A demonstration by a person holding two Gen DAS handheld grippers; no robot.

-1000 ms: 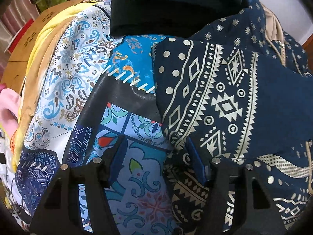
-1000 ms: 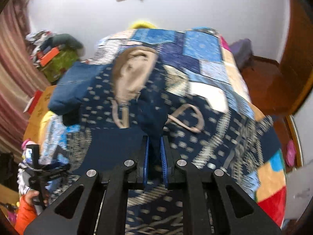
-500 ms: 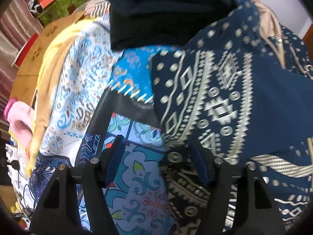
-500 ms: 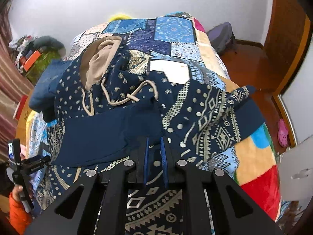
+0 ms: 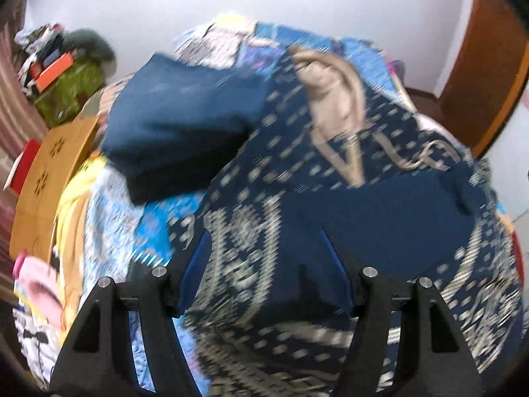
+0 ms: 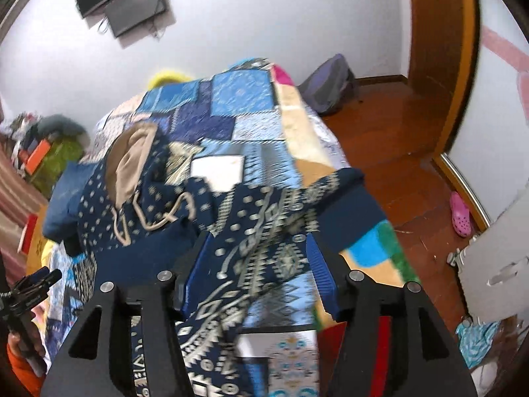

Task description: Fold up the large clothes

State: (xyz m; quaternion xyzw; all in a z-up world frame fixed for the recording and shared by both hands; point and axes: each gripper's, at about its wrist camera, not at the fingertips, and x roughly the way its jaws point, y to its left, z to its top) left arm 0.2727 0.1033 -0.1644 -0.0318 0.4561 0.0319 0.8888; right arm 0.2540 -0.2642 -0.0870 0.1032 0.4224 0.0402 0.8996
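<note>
The navy patterned hoodie (image 6: 261,231) lies spread across the patchwork bedspread (image 6: 231,106) on the bed, its tan-lined hood (image 6: 132,162) toward the far wall and 1 sleeve (image 6: 317,198) thrown over toward the bed's edge nearest the wooden floor (image 6: 396,152). A second ago the right gripper (image 6: 258,276) was pinched tight on a dark fold of the garment; now its jaws are opening, and the cloth under them lies slack with neither pad pressing it, so that fold looks released and laid down. The left gripper (image 5: 264,273) has its jaws apart as before, over the patterned front with nothing clamped, and its view has swung up from the fabric to take in the whole bed, blurred with motion. A folded navy garment (image 5: 178,132) sits just beside the hood. Judging from this, 1 fold is finished and both grippers are free for the next.
</note>
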